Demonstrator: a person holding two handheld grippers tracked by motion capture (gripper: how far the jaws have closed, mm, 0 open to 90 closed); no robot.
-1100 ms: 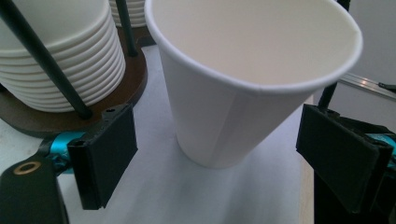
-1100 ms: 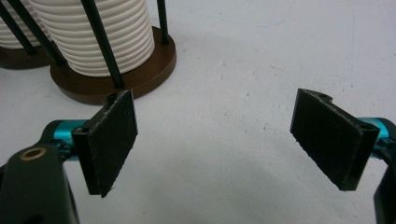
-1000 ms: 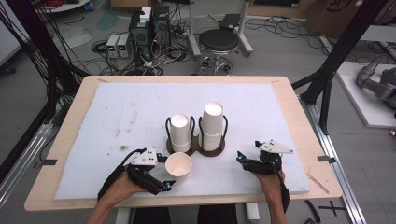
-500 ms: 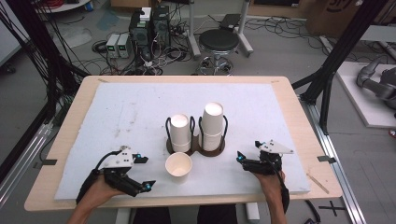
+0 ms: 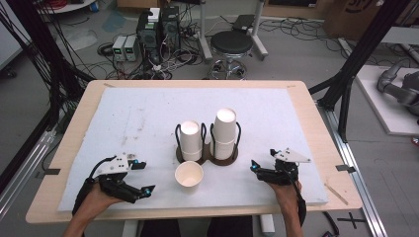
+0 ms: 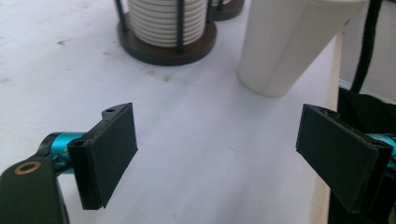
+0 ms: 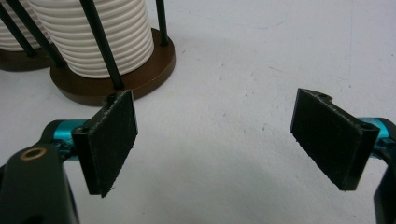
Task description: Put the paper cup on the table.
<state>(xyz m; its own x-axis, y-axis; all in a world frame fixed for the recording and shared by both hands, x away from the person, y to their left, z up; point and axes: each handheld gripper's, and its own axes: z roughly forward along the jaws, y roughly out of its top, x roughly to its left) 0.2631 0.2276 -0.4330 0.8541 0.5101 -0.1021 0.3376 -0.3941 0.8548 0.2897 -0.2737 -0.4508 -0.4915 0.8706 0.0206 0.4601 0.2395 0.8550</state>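
Left gripper held low over the near left part of the white mat, forearm entering from the bottom edge, jaws pointing right toward the single paper cup. Jaws spread wide, nothing between them; gripper well clear of the cup, no contact. Grey three-cornered plate on top, cable looping back along the wrist.

Right gripper held low over the near right part of the mat, hand behind it, jaws pointing left toward the cup holder. Jaws likewise wide apart and empty.

Single cup standing upright, mouth up, on the mat just in front of the holder, between the two grippers and nearer the left one. Holder: two dark round bases joined side by side, thin black uprights around each, an inverted stack of white cups in each; right stack taller than the left stack.

Seen from above: both hands' overall placement, the difference in stack height, the cup's open mouth, the wooden table border around the mat.

Left gripper view: black pads far apart with bare mat between; cup's tapered white wall ahead and right of centre, standing on the mat; ribbed stack in its brown base ahead; faint brown marks on the mat beside that base.

Right gripper view: pads equally far apart, bare mat between; ribbed stack and brown base ahead to the left, just beyond the left pad; second base at the far left edge. Stack ribbing and mat stains legible here, not from above.
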